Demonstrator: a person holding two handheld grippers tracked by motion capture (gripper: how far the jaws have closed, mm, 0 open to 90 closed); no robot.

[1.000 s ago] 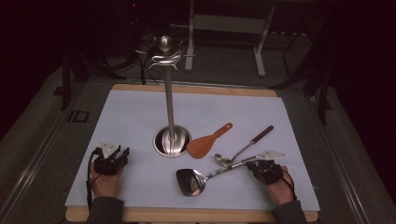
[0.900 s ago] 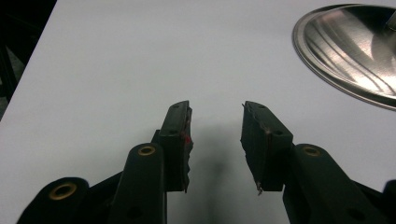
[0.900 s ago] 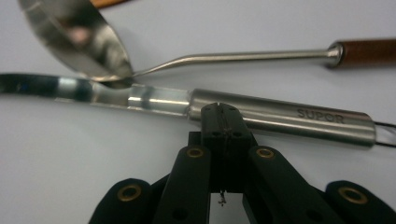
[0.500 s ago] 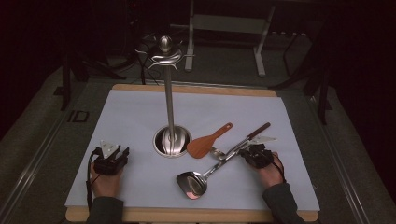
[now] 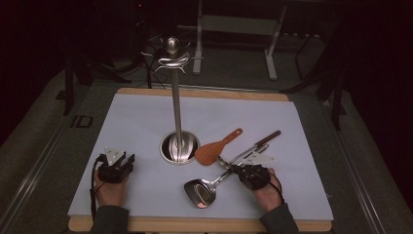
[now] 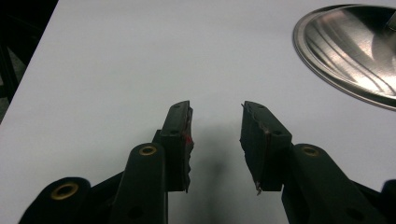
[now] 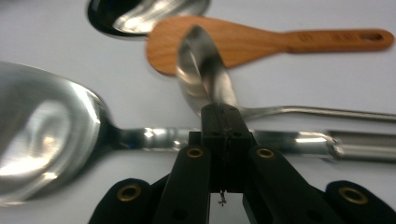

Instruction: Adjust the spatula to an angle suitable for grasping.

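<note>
Your right gripper [image 7: 223, 122] is clenched with nothing in it above the large steel ladle [image 7: 42, 135]; your left gripper [image 6: 215, 135] sits released, nothing between its pads.

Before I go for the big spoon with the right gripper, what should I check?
1. Right gripper open for the grasp: not ok. The jaws are shut with nothing between them, tips at the big spoon's handle.
2. Handle free of the small spoon: cannot tell. It lies close beside the handle.
3. Left gripper out of the way: ok. It is open, empty and far from the utensils.
4. Stand upright: ok.
5. Spatula off the handle: ok.
</note>
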